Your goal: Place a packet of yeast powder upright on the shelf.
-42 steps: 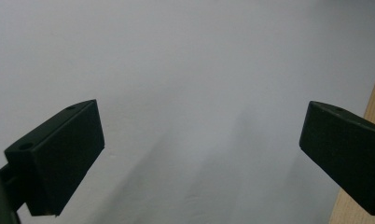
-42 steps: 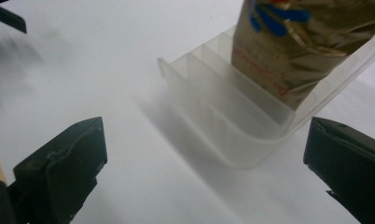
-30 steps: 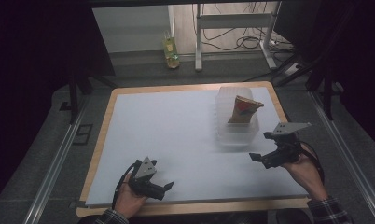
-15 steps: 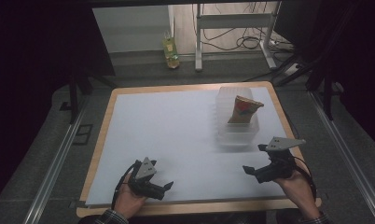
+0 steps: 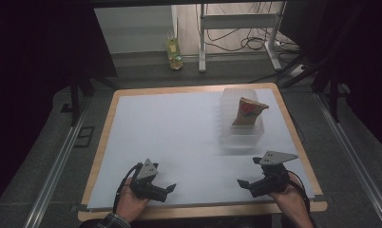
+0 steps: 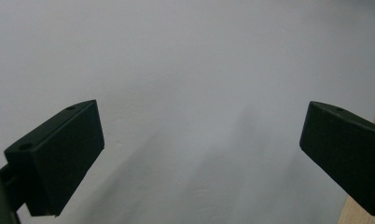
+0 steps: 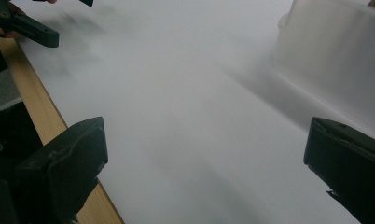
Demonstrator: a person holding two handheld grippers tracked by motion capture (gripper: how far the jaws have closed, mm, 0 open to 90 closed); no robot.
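My right gripper: low over the near right part of the white sheet, held in my right hand, jaws pointing left across the table. In the right gripper view the two black jaws stand wide apart with nothing between them but sheet.

My left gripper: at the near left of the sheet, in my left hand, jaws pointing right toward the other gripper. In the left gripper view its jaws are spread wide too, bare sheet between them.

Clear container: a see-through plastic tub on the far right part of the sheet, beyond my right gripper and a little to its right, apart from it. In the right gripper view its frosted wall rises at the upper right, beyond the right-hand jaw and not between the jaws.

Snack bag: a brown and orange packet standing upright inside the tub, its crumpled top leaning toward the right.

Gap between the grippers: both sit along the near edge, well apart, tips facing each other; the tub is near my right one and well away from my left.

Table: wooden rim showing around the sheet.
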